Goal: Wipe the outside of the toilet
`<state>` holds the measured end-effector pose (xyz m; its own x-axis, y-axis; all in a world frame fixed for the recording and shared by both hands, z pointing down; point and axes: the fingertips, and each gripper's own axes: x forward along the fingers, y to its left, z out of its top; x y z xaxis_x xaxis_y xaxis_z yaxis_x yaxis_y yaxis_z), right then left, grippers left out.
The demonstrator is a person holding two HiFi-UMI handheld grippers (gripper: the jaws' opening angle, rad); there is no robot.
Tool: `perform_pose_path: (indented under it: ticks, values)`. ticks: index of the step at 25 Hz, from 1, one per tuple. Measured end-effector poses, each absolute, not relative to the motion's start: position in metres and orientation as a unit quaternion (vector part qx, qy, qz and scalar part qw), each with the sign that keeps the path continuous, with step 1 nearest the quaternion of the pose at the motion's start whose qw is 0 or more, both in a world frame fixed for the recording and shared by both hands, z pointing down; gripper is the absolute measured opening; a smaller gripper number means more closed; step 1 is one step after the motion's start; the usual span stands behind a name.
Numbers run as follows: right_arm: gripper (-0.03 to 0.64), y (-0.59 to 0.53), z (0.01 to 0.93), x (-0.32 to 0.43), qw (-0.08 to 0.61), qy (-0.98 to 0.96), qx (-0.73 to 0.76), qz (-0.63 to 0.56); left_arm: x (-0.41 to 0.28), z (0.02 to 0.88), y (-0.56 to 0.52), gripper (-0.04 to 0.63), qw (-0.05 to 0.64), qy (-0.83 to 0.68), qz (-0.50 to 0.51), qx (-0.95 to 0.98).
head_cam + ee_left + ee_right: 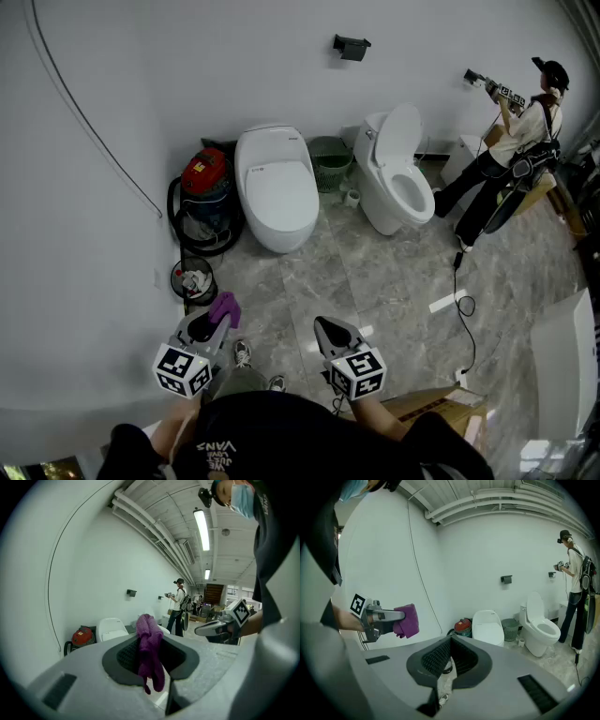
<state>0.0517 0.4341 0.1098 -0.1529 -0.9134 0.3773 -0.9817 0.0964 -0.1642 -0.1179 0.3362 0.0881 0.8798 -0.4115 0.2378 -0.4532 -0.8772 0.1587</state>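
Observation:
Two white toilets stand against the far wall: one with its lid down (277, 183) (487, 626) and one with its lid up (398, 173) (540, 626). My left gripper (217, 317) (150, 634) is shut on a purple cloth (225, 307) (150, 651) (407, 620), held well short of both toilets. The cloth hangs down between the jaws. My right gripper (326, 325) (451, 639) is beside it, shut, with nothing in it. In the left gripper view only the lid-down toilet (111, 627) shows plainly behind the cloth.
A red vacuum (206, 173) with a black hose and a small black bin (194, 279) stand left of the toilets. A green basket (329, 159) sits between them. Another person (525, 131) works at the right wall. A cable (466, 305) and a cardboard box (441, 403) lie near me.

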Motion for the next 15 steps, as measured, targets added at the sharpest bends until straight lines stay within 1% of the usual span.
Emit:
perform_pose_path:
  ticks: [6, 9, 11, 15]
  values:
    - [-0.002, 0.429, 0.108, 0.056, 0.078, -0.733, 0.648, 0.191, -0.116, 0.084, 0.336, 0.080, 0.104, -0.230, 0.094, 0.963]
    - [-0.002, 0.419, 0.111, 0.057, 0.050, -0.732, 0.648, 0.204, -0.114, 0.087, 0.330, 0.080, 0.106, -0.229, 0.092, 0.963]
    - [-0.002, 0.410, 0.112, 0.059, 0.036, -0.725, 0.655, 0.212, -0.113, 0.091, 0.322, 0.080, 0.112, -0.228, 0.091, 0.963]
    - [-0.002, 0.387, 0.117, 0.066, 0.030, -0.709, 0.670, 0.217, -0.105, 0.100, 0.291, 0.080, 0.121, -0.220, 0.085, 0.964]
